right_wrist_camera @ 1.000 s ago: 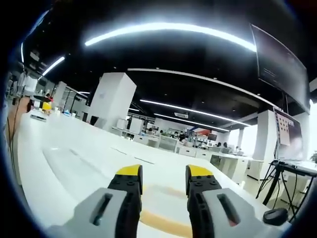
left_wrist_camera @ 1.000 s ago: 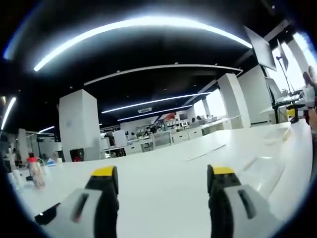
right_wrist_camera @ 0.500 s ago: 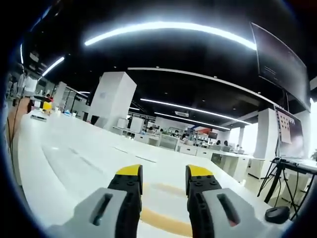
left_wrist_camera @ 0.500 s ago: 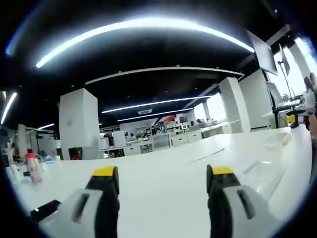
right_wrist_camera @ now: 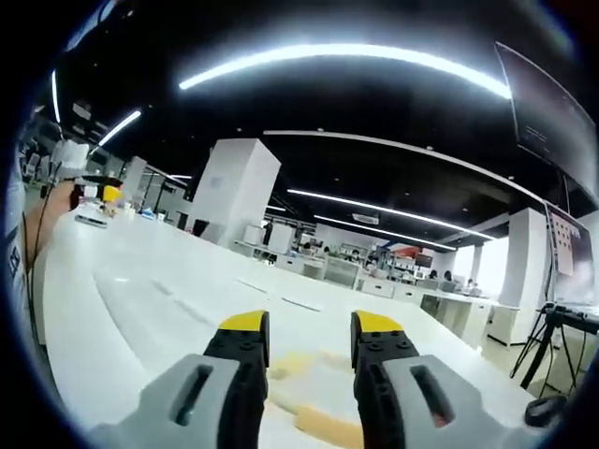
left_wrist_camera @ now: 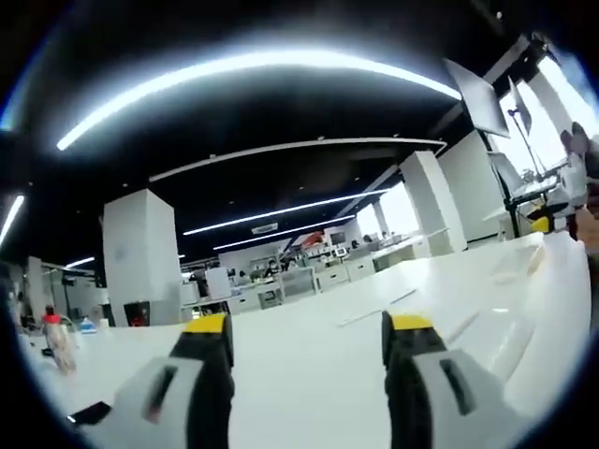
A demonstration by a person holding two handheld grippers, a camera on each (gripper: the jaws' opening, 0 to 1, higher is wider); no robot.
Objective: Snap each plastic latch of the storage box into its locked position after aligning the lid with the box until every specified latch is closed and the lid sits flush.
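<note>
In the left gripper view my left gripper [left_wrist_camera: 309, 327] is open wide over a white table [left_wrist_camera: 299, 374], nothing between its yellow-tipped jaws. A pale, flat, box-like shape [left_wrist_camera: 510, 309] lies on the table to the right; I cannot tell lid from box. The right gripper's yellow tip [left_wrist_camera: 542, 223] shows at the far right edge. In the right gripper view my right gripper [right_wrist_camera: 310, 325] is open with a narrower gap, and a yellow curved patch [right_wrist_camera: 318, 412] lies on the table under it. A faint rectangular outline [right_wrist_camera: 159, 304] lies to the left. No latch is visible.
A bottle with a red cap [left_wrist_camera: 58, 339] and a small black object [left_wrist_camera: 94, 412] sit at the table's left end. A person's arm [right_wrist_camera: 51, 210] is at the far left of the right gripper view. Monitors [left_wrist_camera: 477, 98] hang overhead, and a black stand [right_wrist_camera: 552, 407] is at the right.
Both cameras have tilted and shifted a little, so the room slides in each view. The jaws of both grippers keep the same gaps. Nothing on the table has visibly moved.
</note>
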